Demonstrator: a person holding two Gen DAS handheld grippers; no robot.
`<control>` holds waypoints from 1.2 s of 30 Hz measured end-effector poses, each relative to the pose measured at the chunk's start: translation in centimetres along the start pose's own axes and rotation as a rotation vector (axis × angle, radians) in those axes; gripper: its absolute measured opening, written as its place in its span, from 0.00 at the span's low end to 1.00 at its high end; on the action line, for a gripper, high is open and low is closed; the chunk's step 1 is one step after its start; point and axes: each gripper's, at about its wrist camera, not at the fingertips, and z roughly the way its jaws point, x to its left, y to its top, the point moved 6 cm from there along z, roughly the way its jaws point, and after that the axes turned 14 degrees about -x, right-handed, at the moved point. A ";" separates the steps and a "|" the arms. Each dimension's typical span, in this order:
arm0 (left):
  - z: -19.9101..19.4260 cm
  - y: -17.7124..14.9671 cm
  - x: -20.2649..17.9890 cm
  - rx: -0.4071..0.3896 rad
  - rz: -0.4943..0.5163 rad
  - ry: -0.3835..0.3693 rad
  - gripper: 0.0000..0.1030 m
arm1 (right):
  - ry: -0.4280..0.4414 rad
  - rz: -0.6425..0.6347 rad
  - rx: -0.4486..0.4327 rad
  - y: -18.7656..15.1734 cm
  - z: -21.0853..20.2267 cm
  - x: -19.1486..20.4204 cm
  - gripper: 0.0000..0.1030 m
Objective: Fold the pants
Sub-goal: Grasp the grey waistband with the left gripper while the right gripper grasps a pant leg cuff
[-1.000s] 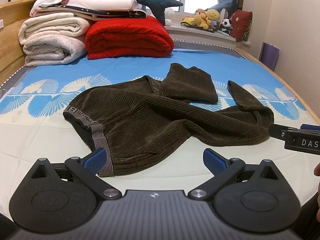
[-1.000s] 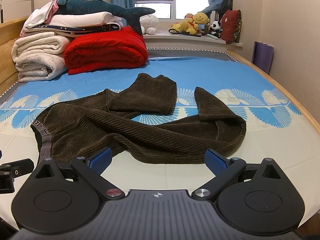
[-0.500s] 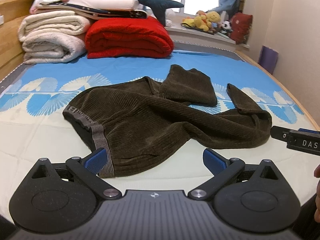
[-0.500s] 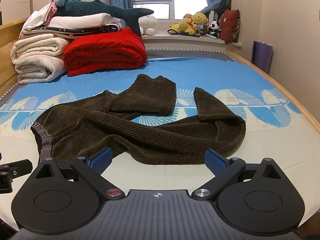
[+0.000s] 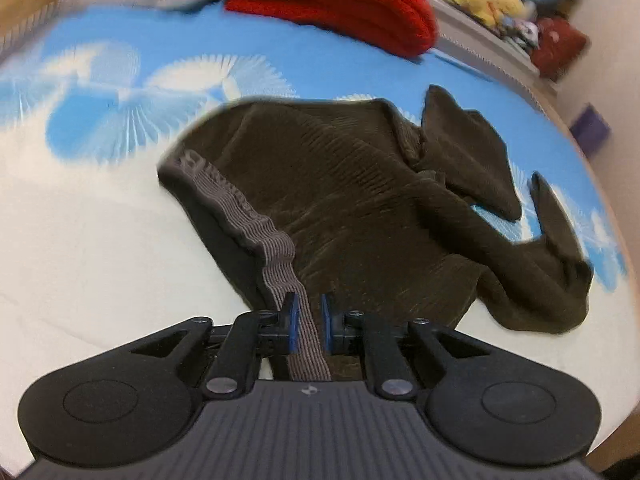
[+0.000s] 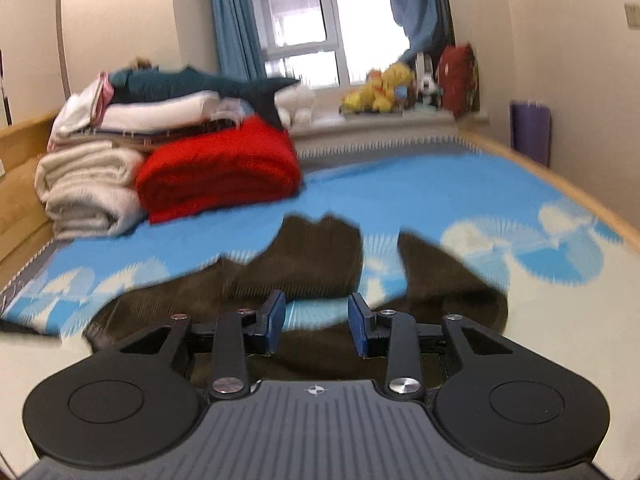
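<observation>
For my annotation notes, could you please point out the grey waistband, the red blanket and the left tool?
grey waistband (image 5: 280,254), left wrist view, on the ribbed elastic strip.
red blanket (image 6: 218,174), right wrist view, on its folded front.
left tool (image 5: 306,322), left wrist view, midway between its blue pads.

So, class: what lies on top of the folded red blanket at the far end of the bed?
In the right wrist view, the tail of a plush shark hangs over the red blanket. Whether white bedding overlaps it is blurred; anything beneath is covered.

A folded red blanket (image 6: 218,168) lay far left on the blue-and-cream patterned bed (image 6: 460,184), beside rolled white blankets (image 6: 86,188); yellow plush toys (image 6: 378,88) lined the far windowsill.
</observation>
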 end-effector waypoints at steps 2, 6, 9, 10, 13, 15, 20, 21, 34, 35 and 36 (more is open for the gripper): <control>1.7 -0.4 1.0 0.051 -0.022 0.026 0.15 | -0.019 -0.022 -0.040 1.2 1.7 -1.1 0.36; 4.5 -1.9 2.0 0.072 -0.092 0.003 0.33 | -0.073 -0.010 -0.043 0.8 4.6 -3.5 0.37; 7.1 -3.9 2.9 0.110 -0.092 0.087 0.39 | -0.119 0.081 0.062 -0.9 6.1 -5.2 0.37; 7.8 -4.3 3.0 0.122 -0.104 0.094 0.49 | -0.117 0.109 0.080 -1.3 6.3 -5.5 0.37; 9.0 -5.0 3.1 0.137 -0.127 0.105 0.65 | -0.144 0.090 0.118 -2.2 7.2 -5.5 0.37; 9.5 -5.4 2.6 0.137 -0.100 0.103 0.68 | -0.158 0.077 0.117 -2.2 7.7 -5.2 0.37; 9.6 -6.1 0.5 0.115 0.090 0.077 0.57 | -0.159 0.065 0.113 -2.4 8.3 -4.4 0.37; 9.5 -6.1 0.2 0.105 0.125 0.068 0.48 | -0.159 0.069 0.113 -2.4 8.2 -4.5 0.37; -2.3 -0.5 4.5 -0.116 0.071 0.116 0.18 | -0.179 0.045 0.044 -1.8 7.7 -3.8 0.37; -3.2 -0.4 5.4 -0.121 0.069 0.140 0.18 | -0.184 0.047 0.032 -1.6 7.5 -4.0 0.37; -4.2 -0.4 6.4 -0.119 0.061 0.164 0.18 | -0.190 0.052 0.020 -1.4 7.4 -4.3 0.37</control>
